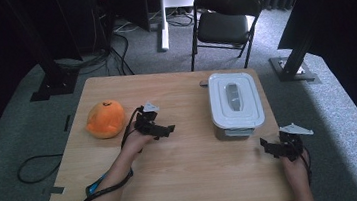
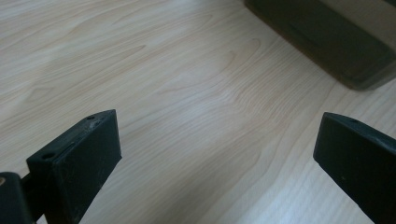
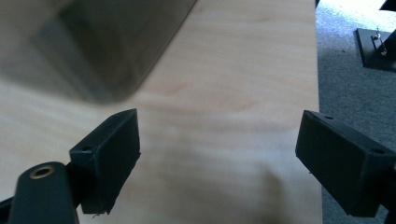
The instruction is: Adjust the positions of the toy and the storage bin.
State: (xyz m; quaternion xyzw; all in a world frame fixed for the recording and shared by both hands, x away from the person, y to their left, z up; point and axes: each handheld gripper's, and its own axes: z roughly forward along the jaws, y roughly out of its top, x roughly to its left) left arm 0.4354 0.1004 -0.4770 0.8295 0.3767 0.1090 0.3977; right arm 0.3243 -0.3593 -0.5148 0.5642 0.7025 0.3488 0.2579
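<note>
Wood-grain table [image 1: 190,179] carries everything, and its near edge is where the person's forearms come in. Close to the near right corner, the right gripper [image 1: 272,147] hovers low over the wood with its jaws spread wide and nothing between them; its own view shows bare wood [image 3: 224,140] in the gap and the table's right edge beyond. Farther in, toward the left half, the left gripper [image 1: 165,130] also stands wide open and empty, pointed across the table toward the grey lidded container [image 1: 235,104]. That container sits near the far right corner, lid on. The orange plush toy [image 1: 104,119] lies near the left edge, just beside the left hand [image 1: 135,141].
</note>
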